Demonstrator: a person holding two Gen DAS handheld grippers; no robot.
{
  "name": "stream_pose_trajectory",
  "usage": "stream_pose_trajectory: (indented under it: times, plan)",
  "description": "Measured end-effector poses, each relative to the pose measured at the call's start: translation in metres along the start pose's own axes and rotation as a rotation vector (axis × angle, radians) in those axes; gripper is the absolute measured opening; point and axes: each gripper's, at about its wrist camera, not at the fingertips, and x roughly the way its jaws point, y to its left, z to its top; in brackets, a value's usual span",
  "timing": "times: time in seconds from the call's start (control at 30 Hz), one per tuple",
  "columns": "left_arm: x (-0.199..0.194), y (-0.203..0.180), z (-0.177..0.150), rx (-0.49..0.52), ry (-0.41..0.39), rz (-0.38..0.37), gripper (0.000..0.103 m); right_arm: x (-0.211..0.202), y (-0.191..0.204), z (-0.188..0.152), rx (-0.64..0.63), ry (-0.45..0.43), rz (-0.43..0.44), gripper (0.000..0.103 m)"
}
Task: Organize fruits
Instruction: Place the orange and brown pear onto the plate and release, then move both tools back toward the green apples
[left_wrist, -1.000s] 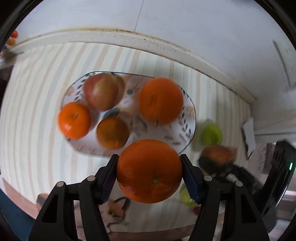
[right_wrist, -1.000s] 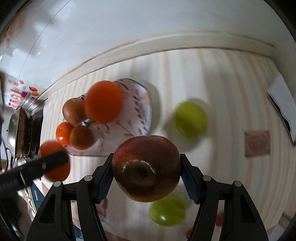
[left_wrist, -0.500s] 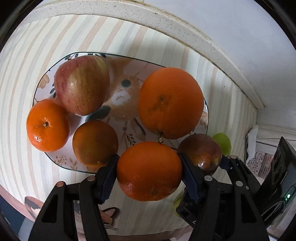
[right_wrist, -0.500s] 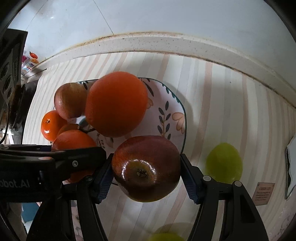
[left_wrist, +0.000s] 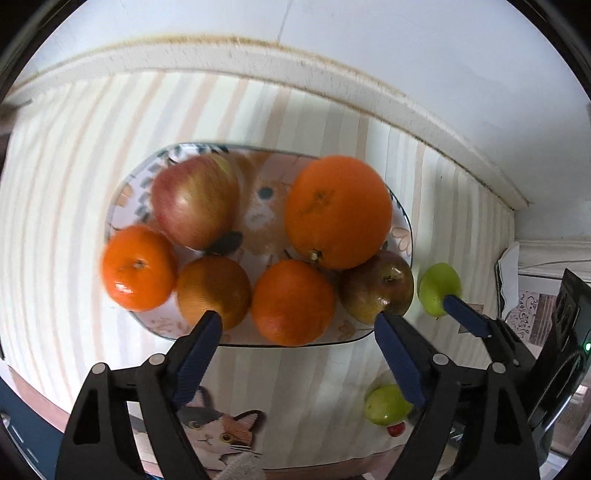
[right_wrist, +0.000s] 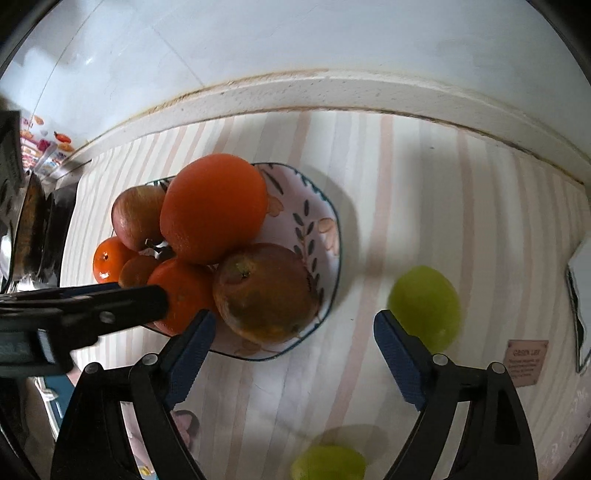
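Left wrist view: the plate (left_wrist: 400, 236) carries six fruits, an orange (left_wrist: 293, 301) at its near rim and a dark apple (left_wrist: 376, 286) beside it. Two green fruits (left_wrist: 439, 284) lie off the plate. The left gripper (left_wrist: 299, 339) points steeply down, jaws opening, empty. Right wrist view: the right gripper (right_wrist: 291, 332) is opening, empty, the apple (right_wrist: 264, 291) lying on the plate. A small sign's (right_wrist: 526, 362) writing is unreadable.

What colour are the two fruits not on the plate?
Green, best seen from the right wrist.
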Motion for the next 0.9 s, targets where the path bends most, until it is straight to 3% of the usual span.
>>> stream_pose_trajectory:
  times: [0.33,0.9]
  plan:
    - [-0.056,0.012,-0.046,0.066,-0.24,0.224,0.084,-0.057,0.012,-0.011,0.016,-0.09,-0.068,0.092]
    - [-0.109,0.008,-0.118,0.077,-0.374,0.231,0.084,-0.127,0.048,-0.06,-0.031,-0.183,-0.079,0.092]
